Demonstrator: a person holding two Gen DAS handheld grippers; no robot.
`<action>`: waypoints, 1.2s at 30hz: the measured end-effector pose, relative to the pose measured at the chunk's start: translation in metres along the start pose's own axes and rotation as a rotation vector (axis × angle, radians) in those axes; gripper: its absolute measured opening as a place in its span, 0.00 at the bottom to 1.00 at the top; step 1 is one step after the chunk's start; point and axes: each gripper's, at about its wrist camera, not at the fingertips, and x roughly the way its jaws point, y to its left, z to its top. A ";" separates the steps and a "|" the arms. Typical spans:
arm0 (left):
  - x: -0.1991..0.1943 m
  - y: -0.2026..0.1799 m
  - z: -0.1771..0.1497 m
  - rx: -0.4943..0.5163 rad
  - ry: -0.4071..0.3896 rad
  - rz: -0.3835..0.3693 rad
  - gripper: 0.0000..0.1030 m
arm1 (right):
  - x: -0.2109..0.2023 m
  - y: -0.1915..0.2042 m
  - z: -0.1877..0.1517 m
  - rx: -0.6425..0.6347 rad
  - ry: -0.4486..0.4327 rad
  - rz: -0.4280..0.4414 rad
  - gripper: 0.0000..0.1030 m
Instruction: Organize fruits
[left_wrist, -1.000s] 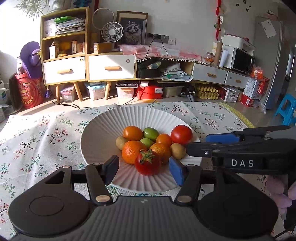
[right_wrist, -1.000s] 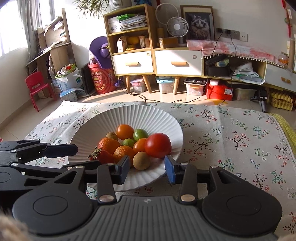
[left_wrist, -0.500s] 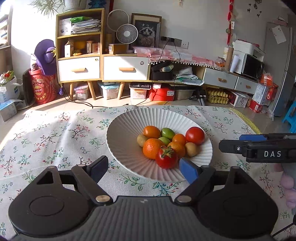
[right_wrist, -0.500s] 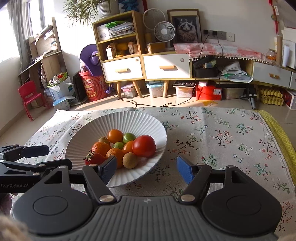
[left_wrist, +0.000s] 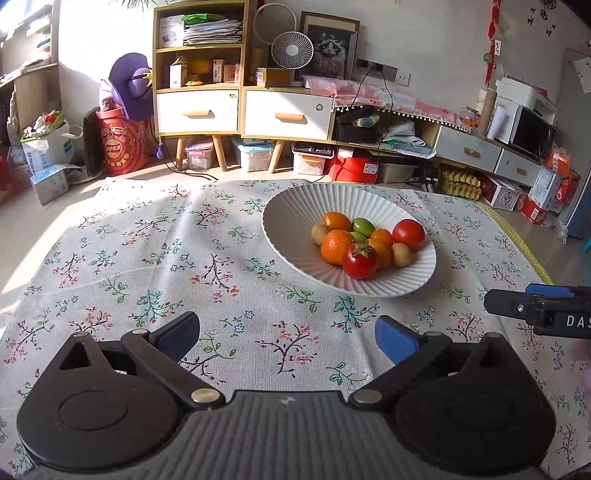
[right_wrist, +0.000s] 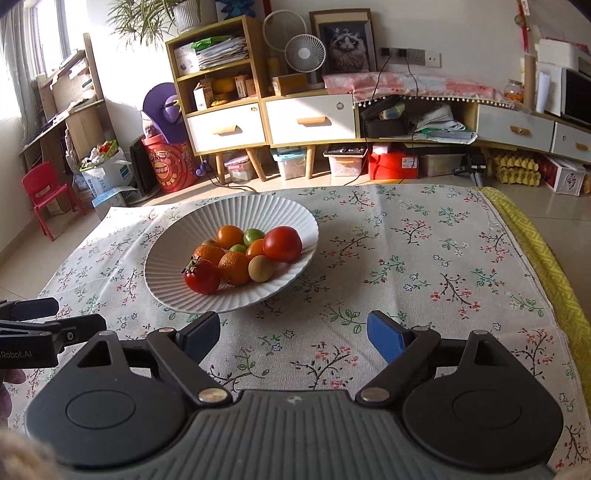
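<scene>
The left gripper (left_wrist: 286, 334) is held spread wide over the floral tablecloth (left_wrist: 155, 258) at the lower centre of its frame, with nothing between its pads. The right gripper (right_wrist: 293, 334) is likewise spread and empty at the bottom of its view. The fruits (left_wrist: 364, 242) are piled together in the white ribbed bowl (left_wrist: 291, 229), seen right of centre in the left view and left of centre in the right view, apart from both grippers.
</scene>
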 end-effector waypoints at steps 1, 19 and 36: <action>-0.002 0.000 -0.002 -0.003 0.004 0.005 0.99 | -0.001 0.001 -0.002 0.001 0.007 -0.007 0.84; -0.020 -0.007 -0.030 -0.038 0.090 0.152 1.00 | -0.015 0.046 -0.028 -0.124 0.064 -0.096 0.97; -0.024 -0.019 -0.034 0.007 0.096 0.174 1.00 | -0.010 0.053 -0.037 -0.155 0.091 -0.151 0.99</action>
